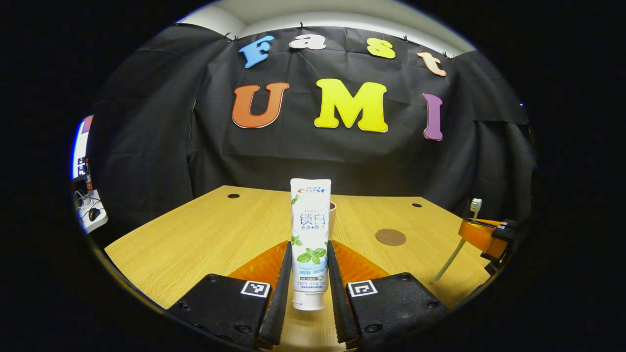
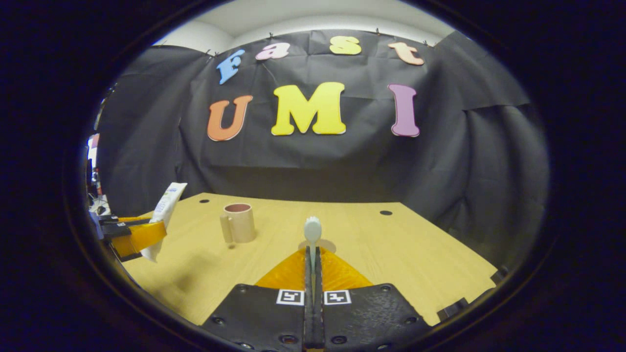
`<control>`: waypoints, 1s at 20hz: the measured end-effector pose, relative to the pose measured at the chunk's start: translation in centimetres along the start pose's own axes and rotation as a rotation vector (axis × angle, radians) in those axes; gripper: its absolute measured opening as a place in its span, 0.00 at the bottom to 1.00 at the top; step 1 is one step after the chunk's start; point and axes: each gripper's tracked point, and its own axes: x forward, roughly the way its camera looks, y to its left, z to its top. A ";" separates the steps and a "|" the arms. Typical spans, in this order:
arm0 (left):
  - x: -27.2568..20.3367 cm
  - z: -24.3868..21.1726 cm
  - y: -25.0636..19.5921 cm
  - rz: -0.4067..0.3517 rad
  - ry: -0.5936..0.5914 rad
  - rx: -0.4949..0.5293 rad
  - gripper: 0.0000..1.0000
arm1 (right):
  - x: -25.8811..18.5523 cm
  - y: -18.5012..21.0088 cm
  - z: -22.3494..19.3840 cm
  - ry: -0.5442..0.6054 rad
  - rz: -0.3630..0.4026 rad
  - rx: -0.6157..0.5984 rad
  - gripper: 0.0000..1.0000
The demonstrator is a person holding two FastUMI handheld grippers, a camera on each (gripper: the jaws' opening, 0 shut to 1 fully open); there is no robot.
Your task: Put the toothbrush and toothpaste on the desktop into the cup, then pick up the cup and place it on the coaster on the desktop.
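Both items are up off the desk [image 2: 391, 254] right now, one per gripper. The left gripper [image 1: 310, 274] has its fingers pinching the toothpaste [image 1: 310, 230], which stands upright between them with the cap end down. The right gripper [image 2: 313, 274] has its fingers pressed nearly together on the toothbrush [image 2: 312, 232] handle, with the bristle head sticking up past the tips.

The cup [image 2: 238, 222] sits toward the desk's far edge, left of middle, and from what I can see of the mouth nothing is poking out of it. The coaster [image 1: 390, 237] lies flat on the desk, apart from the cup and nearer the right side; in the right gripper view it's mostly hidden behind the brush head.

So I'd call it the carrying stage: both things grabbed, neither in the cup, cup not on the coaster. What's left is both drops, then moving the cup over.
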 end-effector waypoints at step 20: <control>17.7 14.8 -1.1 -0.133 -0.253 -0.018 0.43 | -0.6 -2.9 0.0 -0.016 -0.017 0.029 0.00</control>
